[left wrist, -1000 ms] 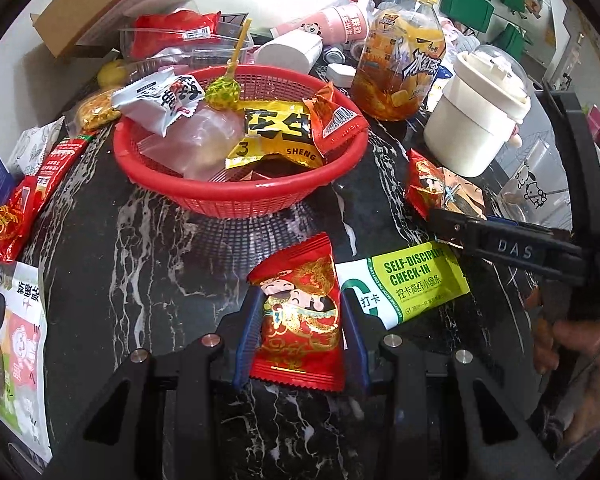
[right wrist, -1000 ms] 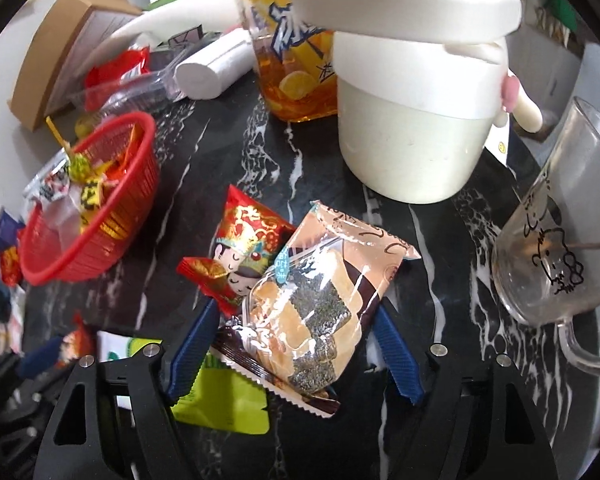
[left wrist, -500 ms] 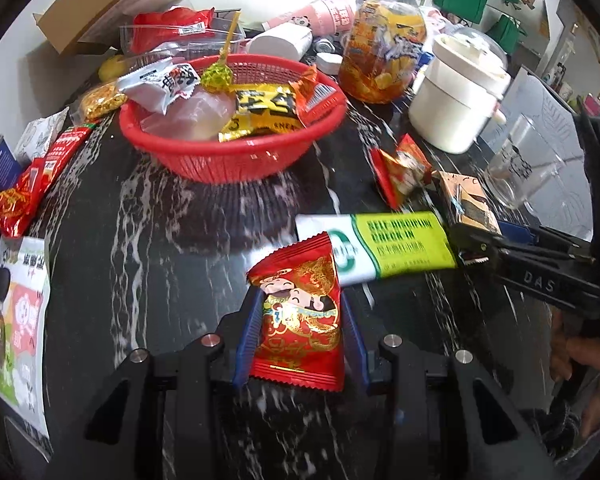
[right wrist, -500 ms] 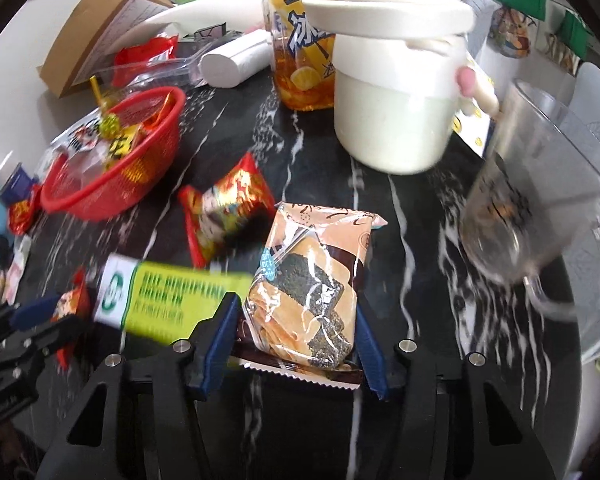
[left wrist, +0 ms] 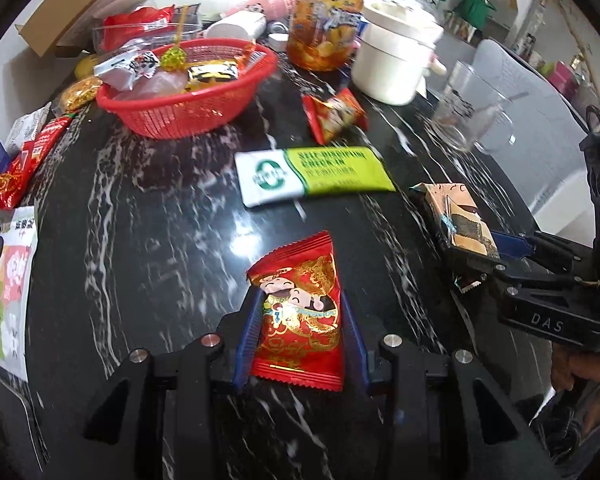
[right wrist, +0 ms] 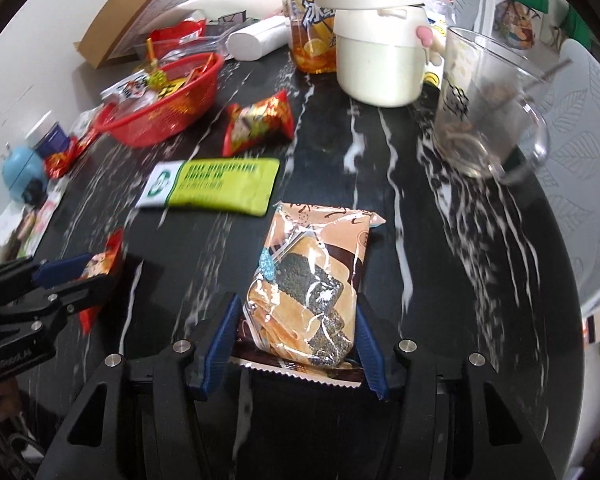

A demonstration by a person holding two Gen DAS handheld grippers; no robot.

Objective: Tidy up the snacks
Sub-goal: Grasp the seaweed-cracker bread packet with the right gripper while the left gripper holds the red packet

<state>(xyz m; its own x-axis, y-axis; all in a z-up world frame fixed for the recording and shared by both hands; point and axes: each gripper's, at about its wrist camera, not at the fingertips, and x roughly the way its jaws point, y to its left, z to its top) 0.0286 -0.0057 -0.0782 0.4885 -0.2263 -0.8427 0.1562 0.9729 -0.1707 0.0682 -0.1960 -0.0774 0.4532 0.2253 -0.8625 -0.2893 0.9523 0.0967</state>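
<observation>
My left gripper [left wrist: 300,300] is shut on a red snack packet [left wrist: 300,320] with a cartoon figure, held above the dark marble table [left wrist: 160,240]. My right gripper [right wrist: 296,304] is shut on a peach seaweed cracker packet [right wrist: 312,264]; in the left wrist view it shows at the right [left wrist: 480,248]. The red basket [left wrist: 188,116] with several snacks stands at the far left. A green and white bar packet [left wrist: 316,176] and a small red packet [left wrist: 334,116] lie on the table between the basket and the grippers.
A white lidded pot [left wrist: 396,68], a bottle of yellow drink [left wrist: 324,28] and a glass mug [left wrist: 472,120] stand at the back right. A cardboard box [left wrist: 80,4] lies behind the basket. More packets [left wrist: 20,164] lie along the left edge.
The right gripper's jaws closed onto the cracker packet. Both grippers then drew back from the basket and pot toward the near side of the table, each carrying its packet.
</observation>
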